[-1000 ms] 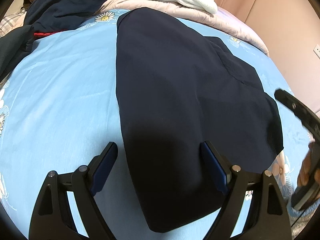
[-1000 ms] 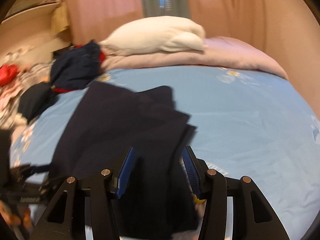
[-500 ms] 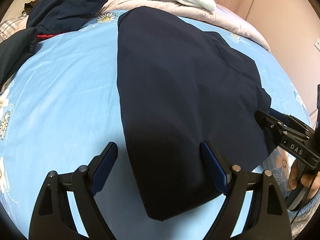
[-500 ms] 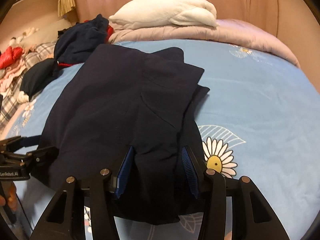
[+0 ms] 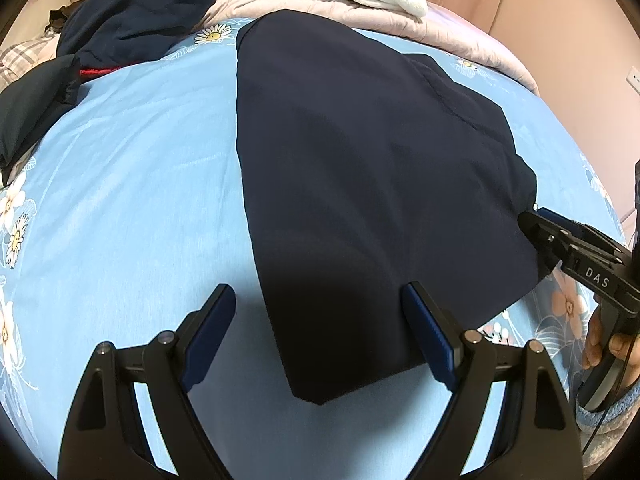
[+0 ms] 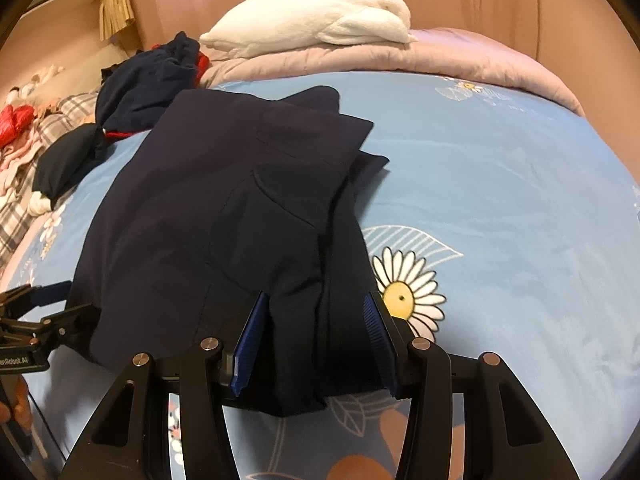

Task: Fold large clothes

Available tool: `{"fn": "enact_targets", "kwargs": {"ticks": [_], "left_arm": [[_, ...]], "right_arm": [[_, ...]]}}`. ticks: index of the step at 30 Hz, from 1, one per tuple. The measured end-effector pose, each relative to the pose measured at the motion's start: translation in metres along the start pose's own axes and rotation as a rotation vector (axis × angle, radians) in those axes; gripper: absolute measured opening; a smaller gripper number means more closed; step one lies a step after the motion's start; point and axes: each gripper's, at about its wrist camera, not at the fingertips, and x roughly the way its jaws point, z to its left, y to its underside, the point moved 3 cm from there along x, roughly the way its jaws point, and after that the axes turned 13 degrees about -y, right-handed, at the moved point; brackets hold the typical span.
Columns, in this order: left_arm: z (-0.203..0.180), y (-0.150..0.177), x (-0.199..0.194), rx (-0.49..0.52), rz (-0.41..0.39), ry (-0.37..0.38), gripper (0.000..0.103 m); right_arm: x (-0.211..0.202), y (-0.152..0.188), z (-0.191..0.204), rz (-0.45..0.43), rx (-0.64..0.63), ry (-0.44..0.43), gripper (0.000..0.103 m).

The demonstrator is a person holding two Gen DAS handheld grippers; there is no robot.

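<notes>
Both claws gape, holding nothing: left claw and right claw straddle the dark garment's near edge; next, probably, pinch and fold away.

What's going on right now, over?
Left gripper open over garment's corner. Right gripper open, astride its edge. Garment flat on bed. Nothing blocking.

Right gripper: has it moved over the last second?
Yes. In the left wrist view the right gripper has come in from the frame's right edge to the dark garment's right border, jaws open.
</notes>
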Motion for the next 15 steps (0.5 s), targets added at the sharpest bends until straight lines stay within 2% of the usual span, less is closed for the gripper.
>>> {"fn": "enact_targets", "kwargs": {"ticks": [15], "left_arm": [[0.0011, 0.0041, -0.0027, 0.01, 0.003, -0.013, 0.087]], "right_arm": [[-0.0079, 0.007, -0.0092, 0.011, 0.02, 0.02, 0.049]]}}
